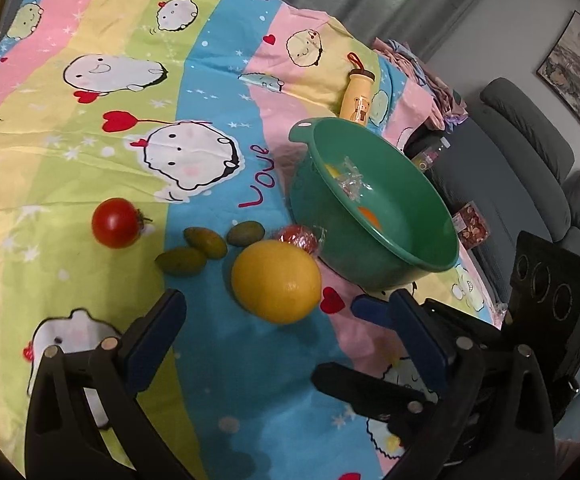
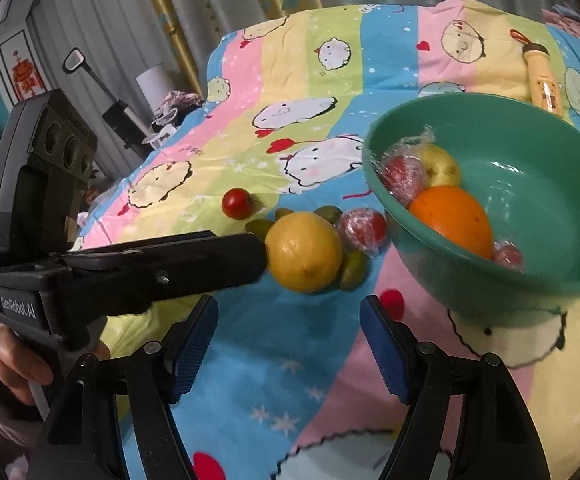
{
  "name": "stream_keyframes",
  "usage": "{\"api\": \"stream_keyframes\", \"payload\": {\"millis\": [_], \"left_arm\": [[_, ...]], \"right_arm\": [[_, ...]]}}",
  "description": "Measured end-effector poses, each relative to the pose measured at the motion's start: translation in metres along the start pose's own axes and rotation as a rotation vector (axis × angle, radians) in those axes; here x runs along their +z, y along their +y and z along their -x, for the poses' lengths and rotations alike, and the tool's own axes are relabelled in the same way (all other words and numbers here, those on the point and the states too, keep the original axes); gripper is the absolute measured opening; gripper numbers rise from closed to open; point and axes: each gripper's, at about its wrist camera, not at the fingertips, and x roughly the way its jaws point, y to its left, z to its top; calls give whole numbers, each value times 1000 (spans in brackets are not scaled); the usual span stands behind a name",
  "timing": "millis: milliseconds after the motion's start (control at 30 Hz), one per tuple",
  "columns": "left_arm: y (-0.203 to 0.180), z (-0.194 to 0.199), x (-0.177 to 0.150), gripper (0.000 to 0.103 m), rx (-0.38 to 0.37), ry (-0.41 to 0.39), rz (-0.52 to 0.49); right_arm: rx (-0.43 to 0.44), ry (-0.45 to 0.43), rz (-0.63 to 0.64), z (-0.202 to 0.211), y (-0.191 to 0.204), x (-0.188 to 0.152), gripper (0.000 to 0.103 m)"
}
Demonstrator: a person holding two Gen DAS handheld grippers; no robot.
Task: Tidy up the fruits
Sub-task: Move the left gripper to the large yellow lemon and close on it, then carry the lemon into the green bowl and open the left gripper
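So I'm partway — the green plastic basin (image 2: 530,216) near the bedspread's (image 1: 90,160) right edge holds an orange and wrapped fruits, while the big yellow citrus (image 1: 276,282), red tomato (image 1: 116,222) and small green fruits (image 1: 204,248) wait outside, my left gripper (image 1: 286,328) and right gripper (image 2: 290,336) both spread, empty.

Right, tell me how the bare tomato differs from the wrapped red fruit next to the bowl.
The bare tomato has no covering and shows a green stem; the wrapped red fruit is in crinkled clear film. The tomato lies apart on the cloth, while the wrapped fruit sits right by the green bowl and the big yellow citrus. Both are red, round and outside the bowl.
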Motion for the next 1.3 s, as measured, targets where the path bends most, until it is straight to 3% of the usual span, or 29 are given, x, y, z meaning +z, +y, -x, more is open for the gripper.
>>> {"api": "stream_keyframes", "payload": {"millis": [133,267,367,433,567,767,1033,1300], "left_arm": [[4,-11,4,91,-10,19,6],[6,-18,7,91,-40,33,21],[7,-24,7,83,-50,47,22],[9,-26,8,76,-53,55,28],[13,-30,8,74,-60,63,43],[16,-32,10,58,-64,66,67],[14,-23,8,58,-57,51,64],[-7,7,3,58,-57,-2,39]], "right_arm": [[-6,-16,-10,-7,0,8,66],[-20,-22,-27,-16,-3,15,62],[-23,-16,-26,-22,-4,16,57],[-21,-12,-25,-25,-3,16,56],[-31,-5,-20,-29,-4,18,56],[-62,0,11,-34,-1,20,56],[-59,-17,32,-29,2,18,53],[4,-69,31,3,13,11,51]]}}
